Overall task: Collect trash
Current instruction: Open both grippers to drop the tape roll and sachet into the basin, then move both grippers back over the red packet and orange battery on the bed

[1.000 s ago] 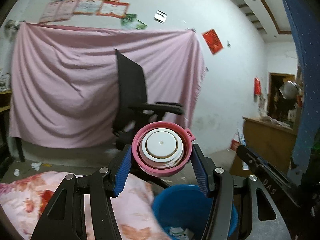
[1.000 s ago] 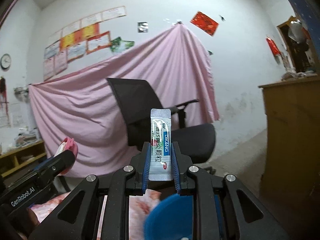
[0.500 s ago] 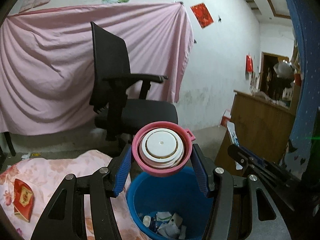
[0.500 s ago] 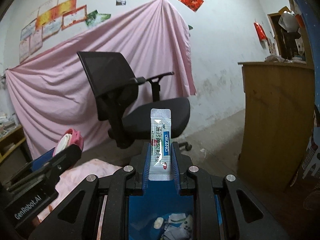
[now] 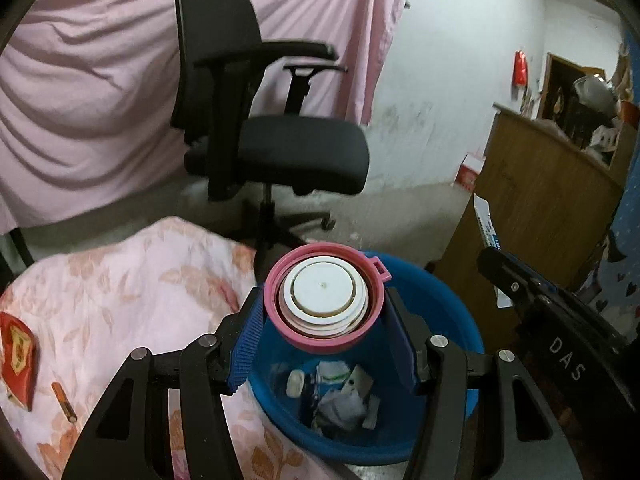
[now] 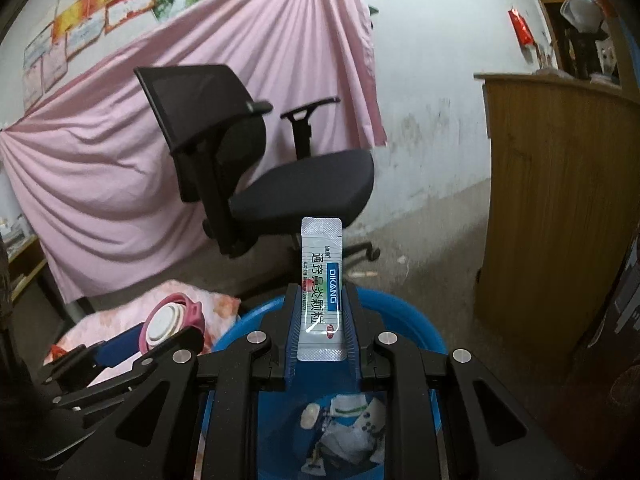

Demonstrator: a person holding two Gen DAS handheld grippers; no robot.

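Bin [image 5: 452, 304] now closer beneath lid [image 5: 324, 294], sachet [image 6: 322, 292].

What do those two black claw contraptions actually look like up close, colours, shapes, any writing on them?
Both are matte black frames of angular linkage bars joined by round silver pivot bolts. Each claw, left claw and right claw, ends in two fingers faced with ribbed blue pads. Seen from the other camera, the right one's side reads "DAS". No cables or sleeves show.
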